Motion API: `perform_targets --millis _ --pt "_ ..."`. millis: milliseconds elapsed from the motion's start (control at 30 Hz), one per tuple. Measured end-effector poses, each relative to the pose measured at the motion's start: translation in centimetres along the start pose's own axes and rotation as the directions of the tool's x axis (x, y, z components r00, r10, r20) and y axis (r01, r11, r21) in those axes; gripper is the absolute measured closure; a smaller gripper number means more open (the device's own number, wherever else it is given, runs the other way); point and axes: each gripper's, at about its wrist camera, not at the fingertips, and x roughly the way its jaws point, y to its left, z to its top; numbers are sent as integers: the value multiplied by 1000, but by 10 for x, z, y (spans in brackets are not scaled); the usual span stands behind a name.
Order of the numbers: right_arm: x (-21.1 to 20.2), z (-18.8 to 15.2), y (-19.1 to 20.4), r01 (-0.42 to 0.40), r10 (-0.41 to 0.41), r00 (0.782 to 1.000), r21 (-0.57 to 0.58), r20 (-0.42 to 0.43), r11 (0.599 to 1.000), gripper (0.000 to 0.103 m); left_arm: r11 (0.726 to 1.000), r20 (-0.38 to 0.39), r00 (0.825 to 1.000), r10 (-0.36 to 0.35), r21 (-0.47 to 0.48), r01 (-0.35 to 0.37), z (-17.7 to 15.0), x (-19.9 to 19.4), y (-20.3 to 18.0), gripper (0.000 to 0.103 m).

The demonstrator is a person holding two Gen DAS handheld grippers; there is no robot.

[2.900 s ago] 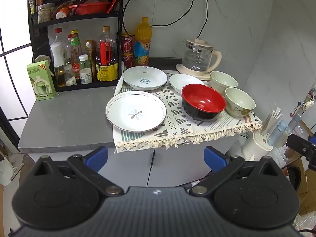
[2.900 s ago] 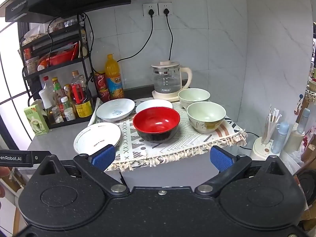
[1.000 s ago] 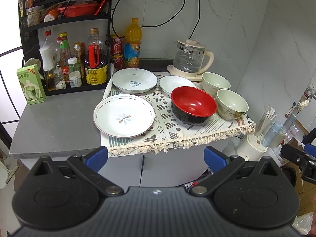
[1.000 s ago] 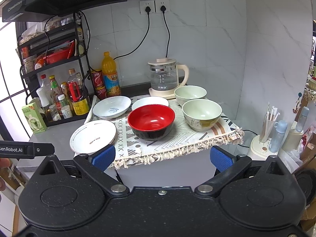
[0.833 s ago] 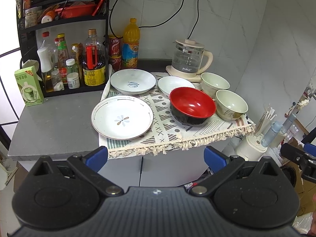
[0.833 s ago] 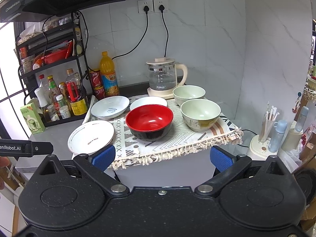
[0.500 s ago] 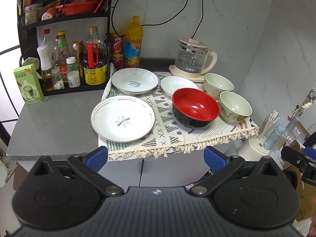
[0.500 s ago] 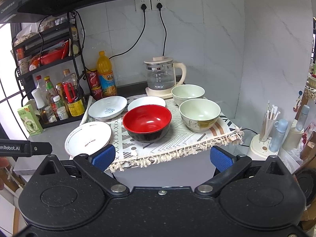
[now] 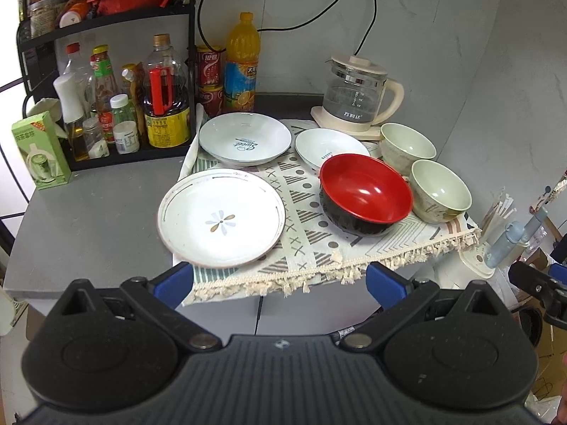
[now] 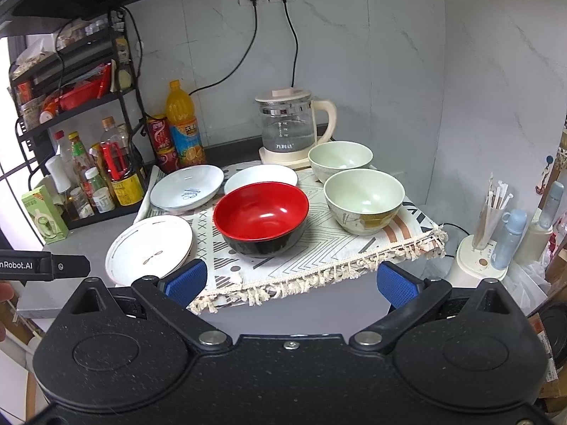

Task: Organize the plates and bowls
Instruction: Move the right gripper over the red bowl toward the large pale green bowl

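Six dishes sit on the patterned cloth [image 9: 312, 233], and neither claw touches any of them. Take the red bowl [image 9: 365, 193] as the landmark, near the cloth's fringed front edge. Left of it lies the flat flower plate [image 9: 221, 217], its left rim hanging past the cloth over the grey surface [image 9: 92, 219]. Behind the red bowl, almost touching its rim, sits a small white dish [image 9: 327, 145]; further left of that dish rests the wider shallow plate with blue script [image 9: 244, 138]. Right of the red bowl stand two pale green bowls, the near bowl [image 9: 441, 189] just beside it and the far bowl [image 9: 407, 143] behind that one, close to the glass kettle [image 9: 356, 94].

Left claw [image 9: 280, 279] hangs in front of the surface edge, blue pads spread wide, nothing between them. Right claw [image 10: 290, 279] is likewise spread and empty, lined up before the red bowl. A bottle rack [image 9: 106, 106] stands well left of the bowl, against the wall.
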Motion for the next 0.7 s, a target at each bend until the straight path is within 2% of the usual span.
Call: perform_targets --millis 233,433,700 --pt "30 12 -3 27 -27 999 0 -18 1000 0 1000 -25 1000 -3 17 4 27 35 -5 1" --pt "58 25 -8 57 -57 998 14 -41 998 0 997 -36 999 -33 64 35 54 66 -17 1" --pt "85 45 -22 95 -92 995 89 -37 992 0 989 -63 994 -87 118 94 84 101 -36 1"
